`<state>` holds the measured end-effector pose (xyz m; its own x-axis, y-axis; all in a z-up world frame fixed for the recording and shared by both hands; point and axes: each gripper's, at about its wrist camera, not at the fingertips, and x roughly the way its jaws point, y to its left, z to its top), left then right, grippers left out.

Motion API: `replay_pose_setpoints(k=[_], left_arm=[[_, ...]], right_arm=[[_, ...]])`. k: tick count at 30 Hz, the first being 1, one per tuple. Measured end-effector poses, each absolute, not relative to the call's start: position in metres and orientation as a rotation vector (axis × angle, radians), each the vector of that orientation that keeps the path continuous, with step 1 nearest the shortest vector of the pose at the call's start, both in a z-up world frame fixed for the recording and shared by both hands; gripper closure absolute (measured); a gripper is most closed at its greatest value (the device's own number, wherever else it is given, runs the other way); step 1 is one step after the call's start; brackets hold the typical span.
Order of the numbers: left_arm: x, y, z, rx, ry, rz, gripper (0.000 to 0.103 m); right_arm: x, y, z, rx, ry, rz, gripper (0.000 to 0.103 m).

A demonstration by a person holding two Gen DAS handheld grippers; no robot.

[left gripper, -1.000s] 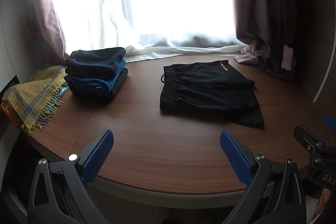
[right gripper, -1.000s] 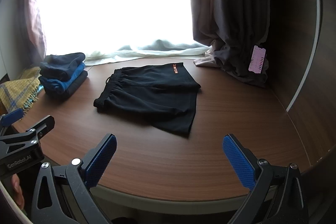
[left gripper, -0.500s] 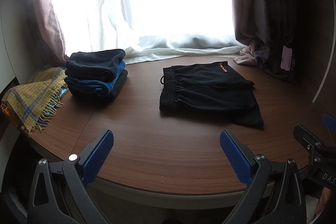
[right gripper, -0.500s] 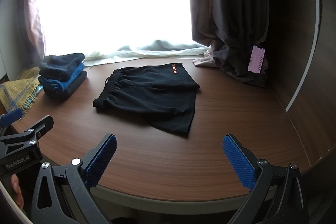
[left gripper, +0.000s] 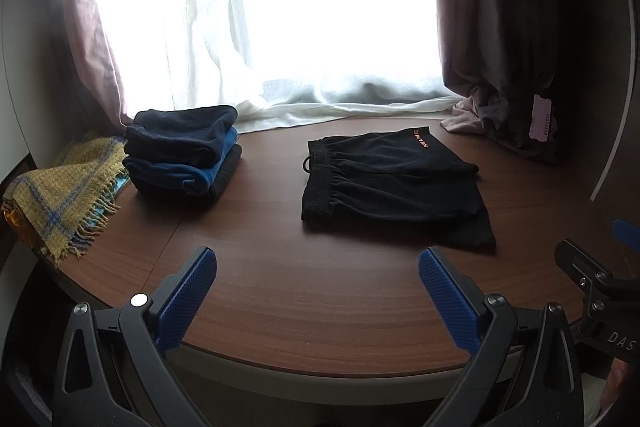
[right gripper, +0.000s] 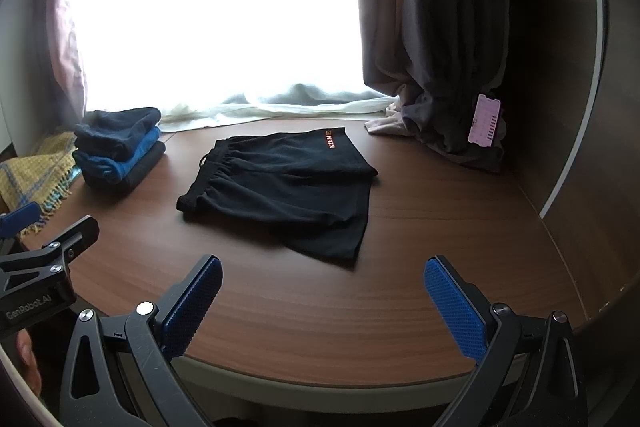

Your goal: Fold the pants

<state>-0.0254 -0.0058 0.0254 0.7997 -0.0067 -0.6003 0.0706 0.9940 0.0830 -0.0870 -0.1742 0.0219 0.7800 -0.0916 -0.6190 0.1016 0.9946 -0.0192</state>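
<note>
Black shorts [left gripper: 392, 183] with an orange logo lie folded in half on the round brown table [left gripper: 320, 307], waistband to the left; they also show in the right wrist view [right gripper: 288, 187]. My left gripper [left gripper: 318, 291] is open and empty, above the table's near edge, well short of the shorts. My right gripper [right gripper: 322, 291] is open and empty, also at the near edge, with the shorts ahead of it.
A stack of folded dark and blue clothes [left gripper: 184, 151] sits at the back left beside a yellow plaid blanket [left gripper: 60, 195]. Curtains [right gripper: 440, 27] with a pink tag [right gripper: 485, 121] hang at the back right. A white sheer curtain [left gripper: 320, 107] pools along the far edge.
Both views have shifted very slightly; the shorts and grippers stay as they were.
</note>
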Motion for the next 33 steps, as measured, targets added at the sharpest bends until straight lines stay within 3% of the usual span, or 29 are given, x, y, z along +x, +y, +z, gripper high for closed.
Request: replay_pose_setpoints(k=[33], left_arm=[[0.005, 0.012, 0.013, 0.113, 0.658, -0.060, 0.000]], right_arm=[[-0.067, -0.165, 0.013, 0.021, 0.702, -0.137, 0.001]])
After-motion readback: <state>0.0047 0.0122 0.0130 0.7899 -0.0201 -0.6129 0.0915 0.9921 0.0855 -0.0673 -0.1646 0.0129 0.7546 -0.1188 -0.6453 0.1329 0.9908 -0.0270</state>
